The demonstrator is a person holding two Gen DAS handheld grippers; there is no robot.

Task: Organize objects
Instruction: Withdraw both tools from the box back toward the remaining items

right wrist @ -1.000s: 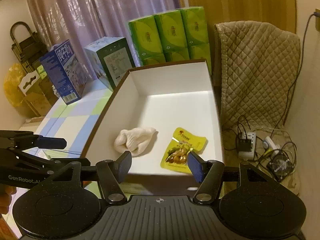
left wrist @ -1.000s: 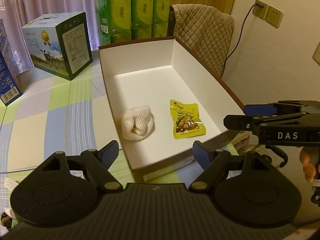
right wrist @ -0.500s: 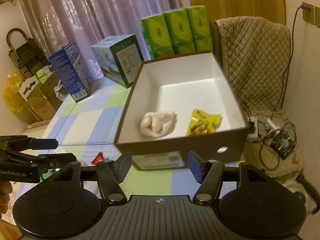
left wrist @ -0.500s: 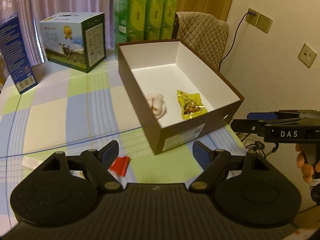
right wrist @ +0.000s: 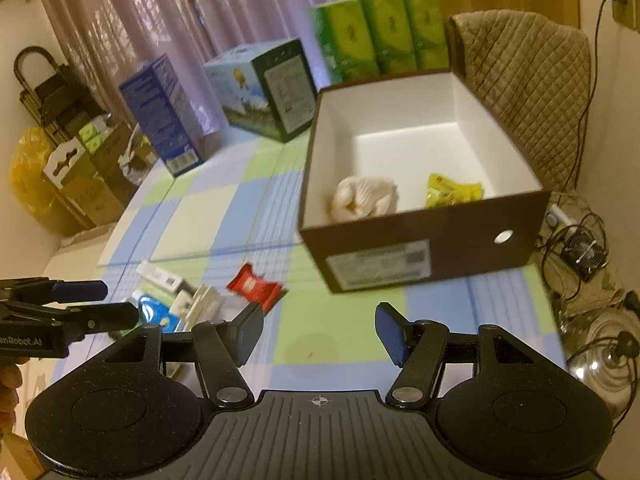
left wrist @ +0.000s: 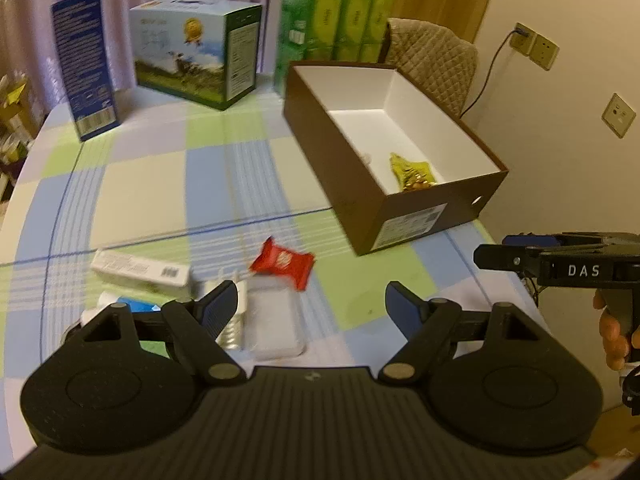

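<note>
A brown box (left wrist: pixel 404 224) (right wrist: pixel 424 258) with a white inside stands on the checked tablecloth. Inside it lie a yellow snack packet (left wrist: pixel 412 170) (right wrist: pixel 454 194) and a white bundled cloth (right wrist: pixel 364 198). On the table in front lies a red wrapper (left wrist: pixel 284 262) (right wrist: pixel 254 286), beside a white slim carton (left wrist: pixel 140 270) (right wrist: pixel 160 276), a clear plastic packet (left wrist: pixel 272 322) and a blue-white packet (right wrist: pixel 156 314). My left gripper (left wrist: pixel 310 308) is open above the cloth near the clear packet. My right gripper (right wrist: pixel 318 332) is open, holding nothing, short of the box.
A blue carton (left wrist: pixel 84 64), a milk box (left wrist: pixel 196 50) and green tissue packs (left wrist: pixel 336 24) stand at the back. A quilted chair back (right wrist: pixel 524 92) is behind the box. Cables and a small fan (right wrist: pixel 584 252) lie on the floor at right.
Both grippers have drawn back from the box toward the near table edge. The loose items in front of the box have come into view. Both stay open.
</note>
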